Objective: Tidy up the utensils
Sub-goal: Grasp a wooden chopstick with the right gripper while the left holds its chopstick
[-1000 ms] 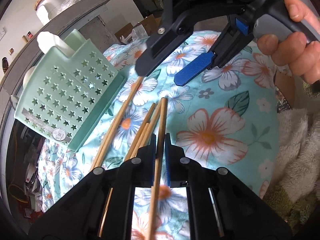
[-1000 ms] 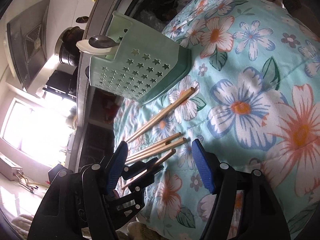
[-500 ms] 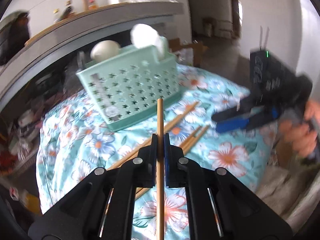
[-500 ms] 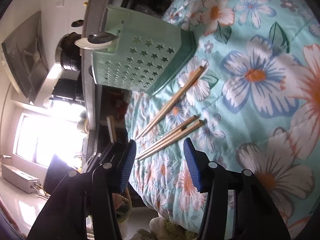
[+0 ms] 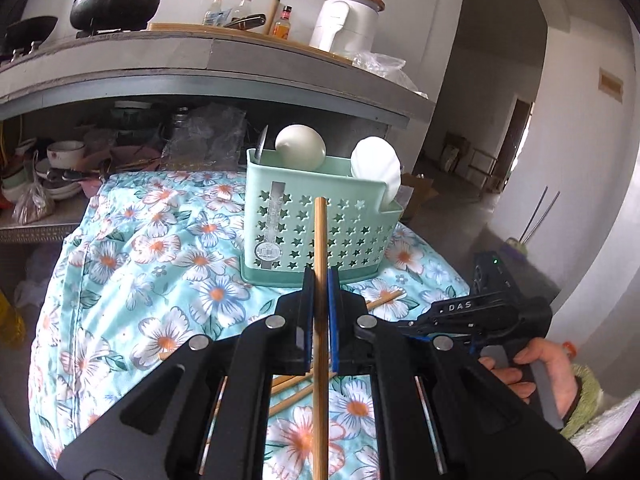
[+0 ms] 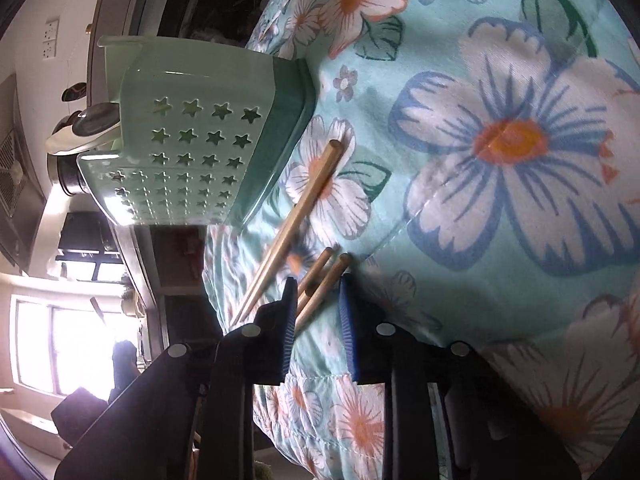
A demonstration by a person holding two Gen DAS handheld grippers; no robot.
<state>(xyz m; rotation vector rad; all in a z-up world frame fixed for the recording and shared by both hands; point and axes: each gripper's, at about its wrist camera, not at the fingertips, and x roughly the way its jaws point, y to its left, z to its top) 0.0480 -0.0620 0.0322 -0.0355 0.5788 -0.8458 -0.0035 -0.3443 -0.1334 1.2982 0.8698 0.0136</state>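
The job looks partly done. In the left wrist view the left tool [image 5: 320, 312] is clamped on one upright chopstick [image 5: 319, 240], raised in the middle of the frame in front of the mint-green star-punched caddy [image 5: 320, 220]; that caddy stands on the flowered cloth [image 5: 120, 260] and already holds two white spoons [image 5: 300, 146] and a metal utensil at its far rim. The chopstick has not yet gone in. In the right wrist view the right tool [image 6: 316, 304], low in the frame, has just been closing around a pair of loose chopsticks [image 6: 324, 276] lying on the cloth; a gap shows beside the right pad, so the grip does not look complete. A further chopstick [image 6: 304, 204] lies just beside the caddy's base. The caddy's compartments are hidden, and the loose chopsticks' far ends are cut off by the tools.
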